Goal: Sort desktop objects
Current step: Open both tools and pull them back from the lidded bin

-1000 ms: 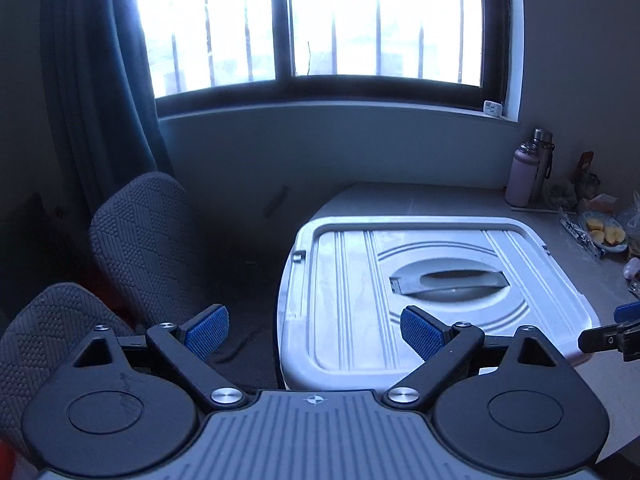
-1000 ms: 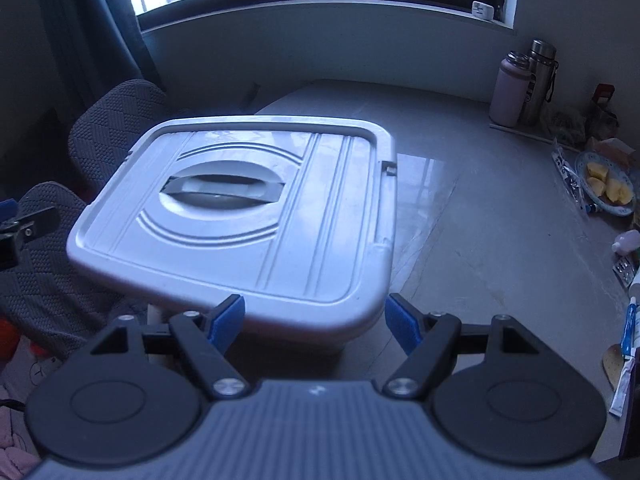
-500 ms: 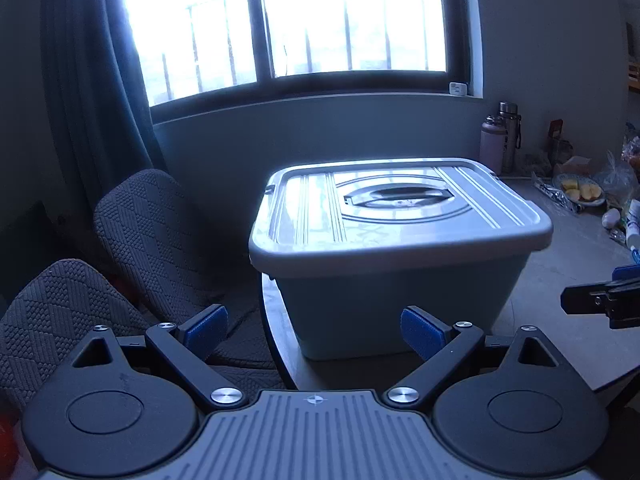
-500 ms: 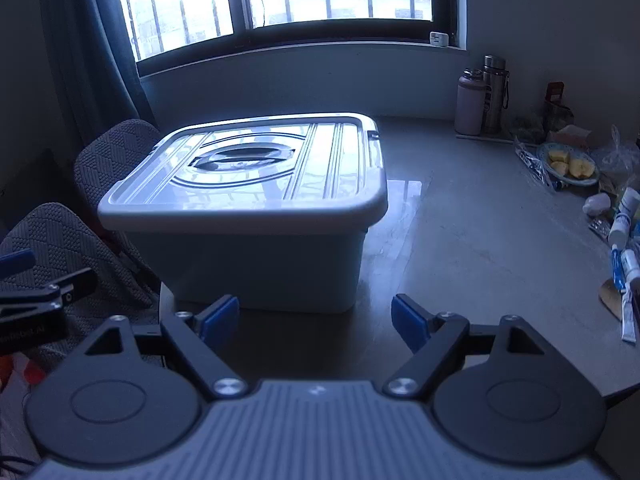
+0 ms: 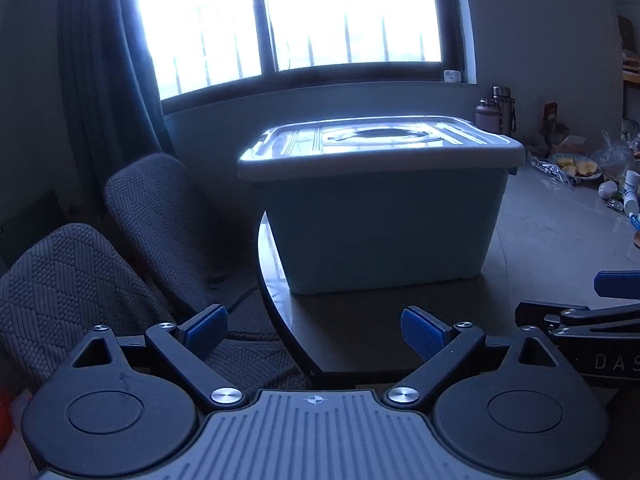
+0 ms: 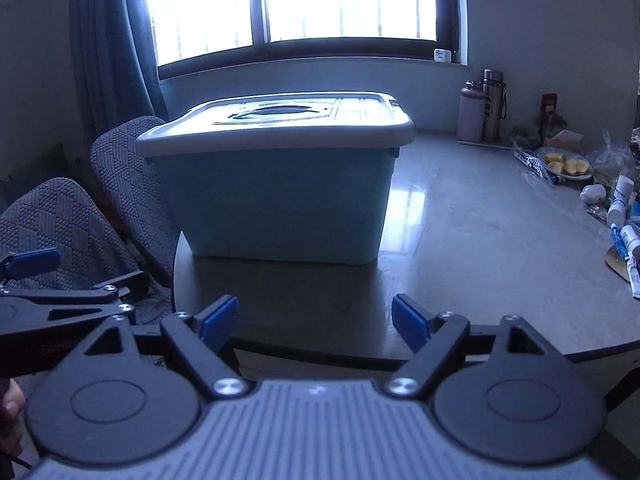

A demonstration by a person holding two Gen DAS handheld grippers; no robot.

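Observation:
A light blue storage box (image 5: 384, 224) (image 6: 276, 204) with a grey lid (image 5: 380, 144) (image 6: 276, 124) stands on the left part of the grey table (image 6: 480, 240). My left gripper (image 5: 316, 330) hangs open in front of the box, near the table's front edge, nothing between its blue pads. My right gripper (image 6: 316, 322) is open too, empty, lower than the box and facing its front right corner. Small desktop items lie along the table's right side: tubes and bottles (image 6: 624, 216), a plate of fruit slices (image 6: 564, 166).
Two grey padded chairs (image 5: 120, 248) (image 6: 80, 220) stand left of the table. Two flasks (image 6: 482, 112) sit at the back by the wall under the window. A plastic bag (image 6: 616, 156) lies at the far right. Bare tabletop (image 5: 560, 240) stretches right of the box.
Both grippers have drawn back and sunk: the box, seen from above a second ago, now shows its front wall. The right jaws stand wider than before.

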